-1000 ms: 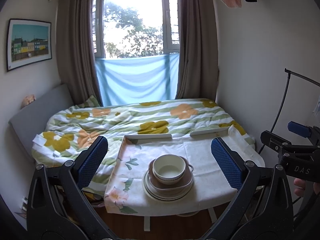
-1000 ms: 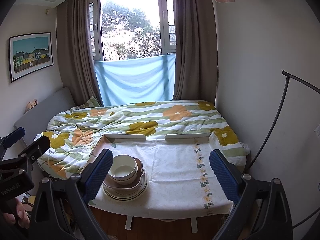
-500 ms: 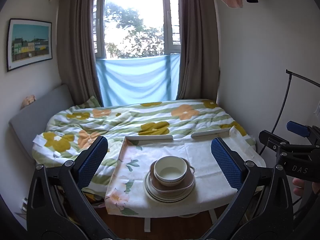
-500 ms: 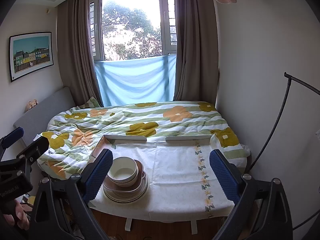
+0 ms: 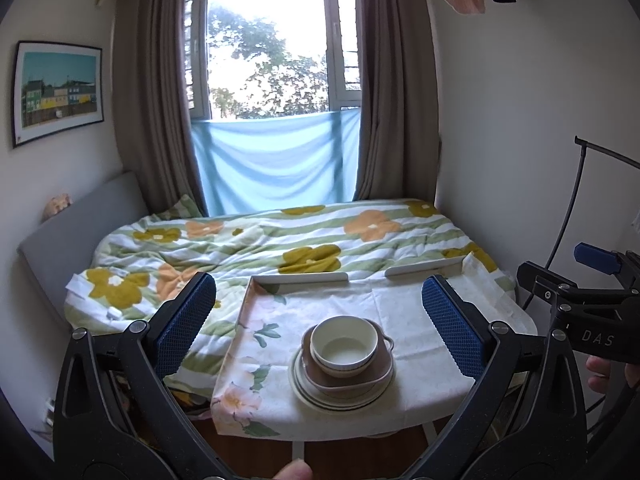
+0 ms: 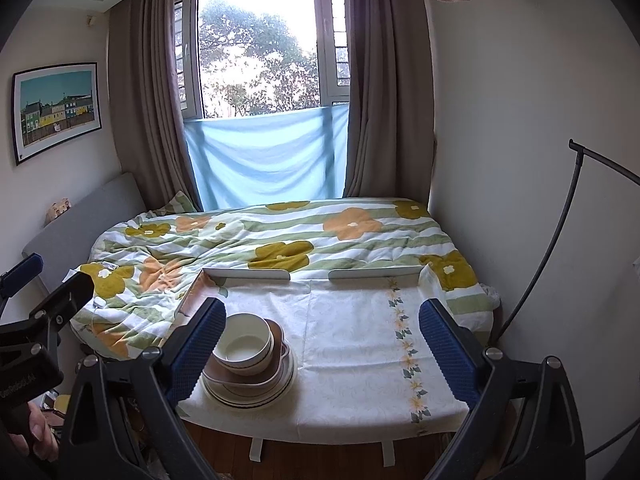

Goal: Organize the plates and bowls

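Two handheld grippers hover wide open before a stack of dishes on a cloth-covered table.

The left gripper [image 5: 320, 316] and right gripper [image 6: 322, 334] hold nothing, jaws spread fully. A white bowl [image 5: 344, 345] sits in a brown handled bowl [image 5: 372, 372] atop cream plates [image 5: 312, 390], near the table [image 6: 360, 360] edge, beside a floral-quilted bed [image 5: 280, 240].

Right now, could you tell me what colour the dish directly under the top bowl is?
Brown dish, beneath the cream bowl; clearest in the left wrist view.
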`<state>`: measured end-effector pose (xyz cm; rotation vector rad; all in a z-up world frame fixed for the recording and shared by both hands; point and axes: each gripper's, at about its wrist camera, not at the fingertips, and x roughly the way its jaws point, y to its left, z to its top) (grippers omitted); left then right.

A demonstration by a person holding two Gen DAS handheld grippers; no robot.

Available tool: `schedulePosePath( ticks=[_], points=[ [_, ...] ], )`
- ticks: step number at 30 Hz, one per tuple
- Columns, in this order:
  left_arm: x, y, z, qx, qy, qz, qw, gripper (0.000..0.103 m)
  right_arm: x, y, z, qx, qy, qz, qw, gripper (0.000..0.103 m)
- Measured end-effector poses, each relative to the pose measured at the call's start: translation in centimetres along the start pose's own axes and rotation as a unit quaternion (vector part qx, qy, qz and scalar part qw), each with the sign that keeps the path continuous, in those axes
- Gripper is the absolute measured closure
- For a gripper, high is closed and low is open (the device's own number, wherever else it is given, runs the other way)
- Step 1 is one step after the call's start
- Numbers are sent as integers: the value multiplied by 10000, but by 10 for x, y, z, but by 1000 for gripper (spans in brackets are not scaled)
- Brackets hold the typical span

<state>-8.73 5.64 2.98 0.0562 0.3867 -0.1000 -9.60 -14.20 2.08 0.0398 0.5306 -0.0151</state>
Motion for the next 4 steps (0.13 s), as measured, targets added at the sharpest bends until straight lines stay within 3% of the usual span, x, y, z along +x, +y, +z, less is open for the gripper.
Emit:
schedulePosePath(
  ticks=[4],
  points=[
    [9, 2, 1, 45, 1, -9, 10000, 0, 7, 0, 0, 17, 53, -22, 10000, 7]
  ],
)
